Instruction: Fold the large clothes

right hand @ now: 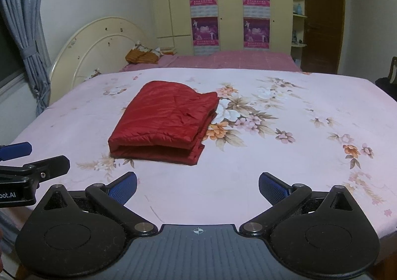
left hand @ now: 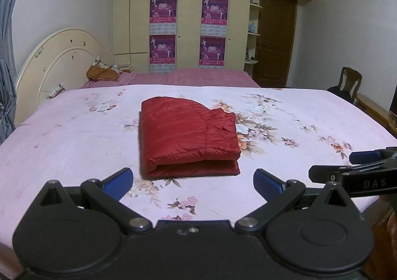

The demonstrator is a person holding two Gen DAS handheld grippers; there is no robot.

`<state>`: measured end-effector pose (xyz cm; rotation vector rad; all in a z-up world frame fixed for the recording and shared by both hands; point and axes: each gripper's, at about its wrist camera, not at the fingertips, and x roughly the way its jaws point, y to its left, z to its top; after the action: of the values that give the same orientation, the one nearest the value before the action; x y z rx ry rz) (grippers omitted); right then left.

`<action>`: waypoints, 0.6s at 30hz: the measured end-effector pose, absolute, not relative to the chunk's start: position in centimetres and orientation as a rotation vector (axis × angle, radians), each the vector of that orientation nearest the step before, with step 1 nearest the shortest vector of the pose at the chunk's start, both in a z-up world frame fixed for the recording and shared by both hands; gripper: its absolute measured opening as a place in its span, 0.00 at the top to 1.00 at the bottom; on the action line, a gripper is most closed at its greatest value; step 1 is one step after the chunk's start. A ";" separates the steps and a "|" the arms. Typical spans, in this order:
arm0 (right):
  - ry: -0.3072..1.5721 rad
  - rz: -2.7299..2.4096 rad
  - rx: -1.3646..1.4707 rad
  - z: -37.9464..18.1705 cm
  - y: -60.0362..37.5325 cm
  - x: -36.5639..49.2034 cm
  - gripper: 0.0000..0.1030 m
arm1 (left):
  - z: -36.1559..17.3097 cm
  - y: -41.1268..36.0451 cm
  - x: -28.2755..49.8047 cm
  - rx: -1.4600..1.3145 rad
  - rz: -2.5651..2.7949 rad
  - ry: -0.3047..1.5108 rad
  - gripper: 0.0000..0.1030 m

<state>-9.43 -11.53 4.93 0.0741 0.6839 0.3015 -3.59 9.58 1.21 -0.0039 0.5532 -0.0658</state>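
Observation:
A red quilted jacket (left hand: pixel 186 138) lies folded into a compact rectangle on the pink floral bedsheet (left hand: pixel 74 136); it also shows in the right wrist view (right hand: pixel 166 118). My left gripper (left hand: pixel 193 182) is open and empty, held just short of the jacket's near edge. My right gripper (right hand: pixel 197 187) is open and empty, held back from the jacket above the sheet (right hand: pixel 285 168). Each gripper shows at the other view's edge: the right one (left hand: pixel 357 168) and the left one (right hand: pixel 22 158).
A cream headboard (left hand: pixel 54 61) and orange pillow (left hand: pixel 103 73) stand at the far left. A cream wardrobe (left hand: pixel 188 19) with purple posters and a brown door (left hand: pixel 275 37) are behind. A wooden chair (left hand: pixel 349 81) stands at right. Grey curtains (right hand: pixel 24 27) hang at left.

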 end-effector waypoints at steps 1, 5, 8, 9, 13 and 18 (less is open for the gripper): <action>0.685 0.301 0.073 4.9 -11.5 -9.4 0.00 | 1.2 9.6 -3.6 -0.004 -0.066 0.553 0.00; 0.682 0.302 0.074 5.0 -11.7 -9.4 0.00 | 1.3 9.6 -3.5 -0.003 -0.064 0.551 0.00; 0.680 0.303 0.073 5.1 -11.8 -9.3 0.00 | 1.3 9.6 -3.5 -0.001 -0.062 0.550 0.00; 0.679 0.304 0.073 5.1 -11.8 -9.2 0.00 | 1.3 9.6 -3.6 -0.001 -0.061 0.550 0.00; 0.677 0.306 0.069 5.3 -12.0 -9.2 0.00 | 1.4 9.6 -3.5 0.001 -0.060 0.548 0.00; 0.676 0.306 0.067 5.3 -12.0 -9.1 0.00 | 1.4 9.8 -3.6 -0.006 -0.058 0.544 0.00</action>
<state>-9.14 -11.97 5.28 0.0666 0.6763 0.3065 -3.60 9.75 1.43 -0.0062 0.5443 -0.0575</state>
